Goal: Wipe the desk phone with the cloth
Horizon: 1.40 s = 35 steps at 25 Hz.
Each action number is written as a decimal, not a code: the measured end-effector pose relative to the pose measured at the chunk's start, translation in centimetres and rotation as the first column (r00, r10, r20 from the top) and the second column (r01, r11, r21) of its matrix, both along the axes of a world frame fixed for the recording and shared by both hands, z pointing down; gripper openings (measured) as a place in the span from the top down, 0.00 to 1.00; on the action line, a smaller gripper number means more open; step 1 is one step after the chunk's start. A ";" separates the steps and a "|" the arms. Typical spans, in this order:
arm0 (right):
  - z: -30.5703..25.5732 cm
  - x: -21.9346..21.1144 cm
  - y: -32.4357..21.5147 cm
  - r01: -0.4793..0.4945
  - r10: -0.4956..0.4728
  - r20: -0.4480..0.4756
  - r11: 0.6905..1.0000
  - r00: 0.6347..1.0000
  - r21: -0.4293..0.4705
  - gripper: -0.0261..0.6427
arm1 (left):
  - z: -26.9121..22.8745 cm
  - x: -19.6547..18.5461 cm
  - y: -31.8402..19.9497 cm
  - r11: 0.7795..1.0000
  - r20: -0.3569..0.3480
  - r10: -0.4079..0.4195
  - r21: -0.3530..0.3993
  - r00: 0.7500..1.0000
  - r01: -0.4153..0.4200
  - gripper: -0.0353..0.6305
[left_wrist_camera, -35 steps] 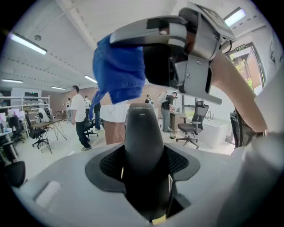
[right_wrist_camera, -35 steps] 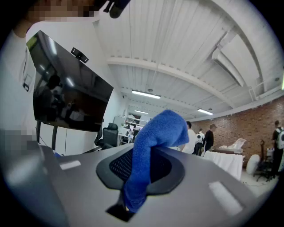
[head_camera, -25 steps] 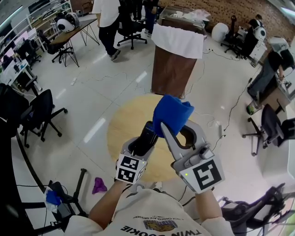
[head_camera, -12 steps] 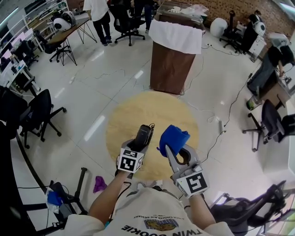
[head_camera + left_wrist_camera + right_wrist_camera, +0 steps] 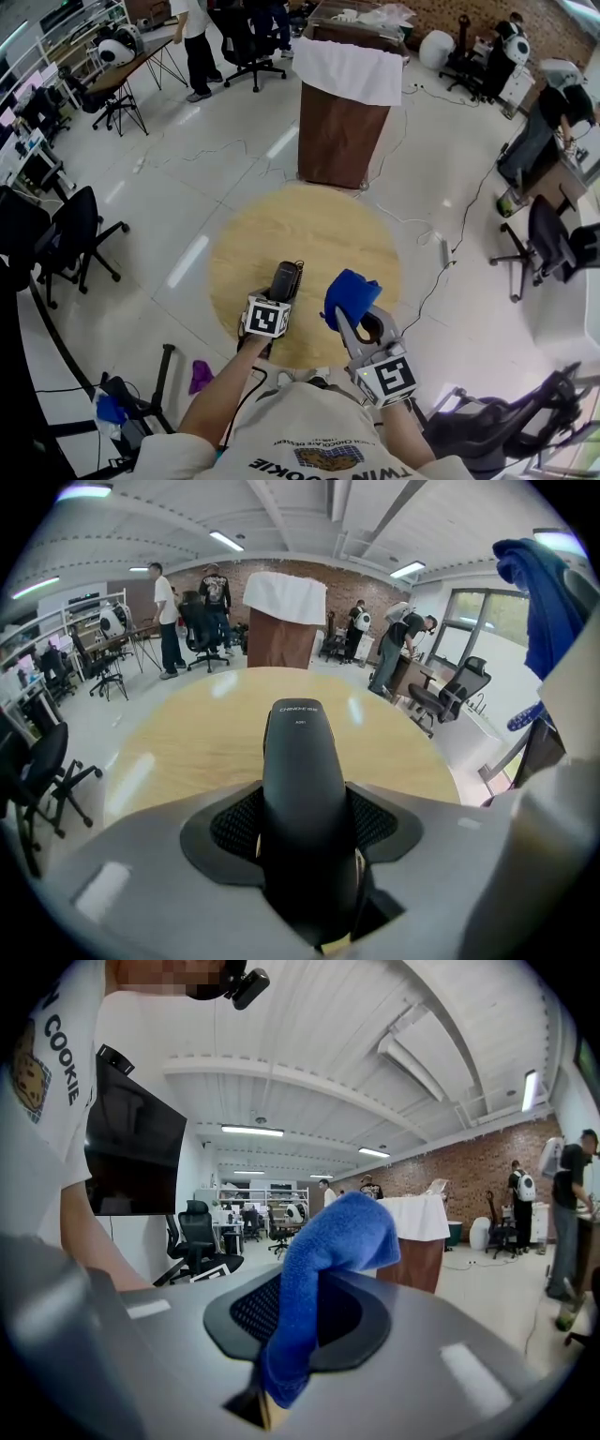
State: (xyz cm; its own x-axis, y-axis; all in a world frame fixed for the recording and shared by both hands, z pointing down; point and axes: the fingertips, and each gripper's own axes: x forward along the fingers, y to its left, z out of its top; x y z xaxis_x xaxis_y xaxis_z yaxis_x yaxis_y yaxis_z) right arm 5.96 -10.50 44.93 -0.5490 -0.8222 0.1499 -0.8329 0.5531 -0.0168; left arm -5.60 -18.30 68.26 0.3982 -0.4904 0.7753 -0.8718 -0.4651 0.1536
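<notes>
A black phone handset [image 5: 302, 789] sits clamped lengthways between the pads of my left gripper [image 5: 278, 295], low over the round wooden table [image 5: 309, 225]; in the head view the black handset [image 5: 285, 278] sticks forward from the jaws. A blue cloth [image 5: 319, 1269] is pinched in my right gripper [image 5: 354, 300], held up beside the handset on its right. The blue cloth [image 5: 350, 292] bunches above the jaws and shows at the right edge of the left gripper view as a blue cloth [image 5: 544, 592]. No phone base is in view.
A brown pedestal draped with a white cloth [image 5: 345, 98] stands beyond the table. Black office chairs [image 5: 75, 234] are at the left, another chair [image 5: 548, 248] at the right. A cable and power strip [image 5: 446, 253] lie on the floor right of the table. People stand far behind.
Both grippers have come down and back toward my body over the last second. The cloth, earlier raised high beside the handset, now sits lower and to its right.
</notes>
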 end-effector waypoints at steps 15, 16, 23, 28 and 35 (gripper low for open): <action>1.7 -0.4 0.5 0.011 -0.011 0.002 0.999 1.000 -0.043 0.87 | 1.8 -0.4 -1.4 0.999 0.104 -0.020 0.031 0.994 0.017 0.55; 1.7 -0.4 0.5 0.012 -0.012 0.002 0.999 1.000 -0.043 0.87 | 1.9 -0.3 -1.3 0.999 0.112 -0.015 0.030 0.994 0.012 0.55; 2.0 -0.8 1.2 0.021 -0.020 0.008 0.998 1.000 -0.059 0.87 | 2.3 0.1 -0.9 0.999 0.149 0.000 0.051 0.989 -0.008 0.53; 2.3 -1.0 1.5 0.025 -0.024 0.014 0.997 1.000 -0.070 0.87 | 2.4 -0.1 -1.1 0.998 0.159 0.000 0.056 0.987 -0.009 0.46; 2.2 -1.0 1.8 0.019 -0.018 0.016 0.997 1.000 -0.070 0.87 | 1.6 -0.2 -0.9 0.996 0.144 -0.001 0.086 0.990 -0.012 0.45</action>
State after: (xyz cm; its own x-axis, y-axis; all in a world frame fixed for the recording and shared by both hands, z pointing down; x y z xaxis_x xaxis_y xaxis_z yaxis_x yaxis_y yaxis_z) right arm 4.91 -8.74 47.08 -0.5665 -0.7997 0.1988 -0.8221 0.5652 -0.0689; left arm -5.81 -19.20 69.83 0.2887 -0.5562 0.7793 -0.8794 -0.4759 -0.0139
